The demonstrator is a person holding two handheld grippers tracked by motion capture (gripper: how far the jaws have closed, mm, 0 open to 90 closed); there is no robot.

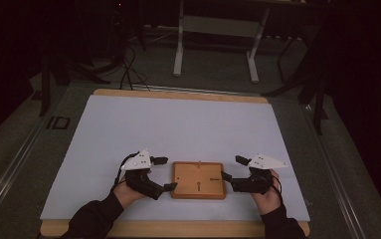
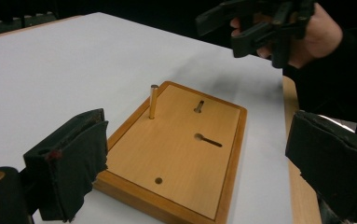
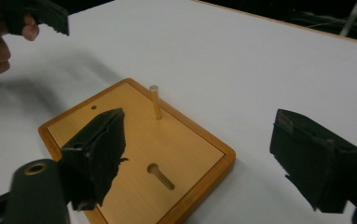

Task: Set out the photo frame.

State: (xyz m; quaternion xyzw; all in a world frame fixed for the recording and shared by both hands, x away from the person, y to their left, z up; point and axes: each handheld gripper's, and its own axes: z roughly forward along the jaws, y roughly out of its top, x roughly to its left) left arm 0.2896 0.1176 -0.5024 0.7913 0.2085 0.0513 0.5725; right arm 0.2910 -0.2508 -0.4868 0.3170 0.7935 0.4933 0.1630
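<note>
The wooden board point(image 1: 198, 180) lies flat on the white surface point(image 1: 178, 124), low in the centre of the high view, with its long axis running left to right across the frame, so each short end faces one hand. The left tool point(image 1: 165, 174) sits just off the board's left end and the right tool point(image 1: 229, 168) just off its right end, each pointing inward at the board, about equally near. Both tools stand wide open with nothing between their jaws: in the left gripper view the board fills the gap between the two black pads point(image 2: 69, 158) without touching either, and in the right gripper view one pad point(image 3: 97, 149) hangs over the board's near part while the other point(image 3: 313, 156) is clear of it off the right edge. A slim peg point(image 2: 153, 101) stands upright near one long edge (the upper one in the high view), beside two slotted holes and a small round one. Judging from this, a two-ended grip on the board looks like the coming move.
</note>
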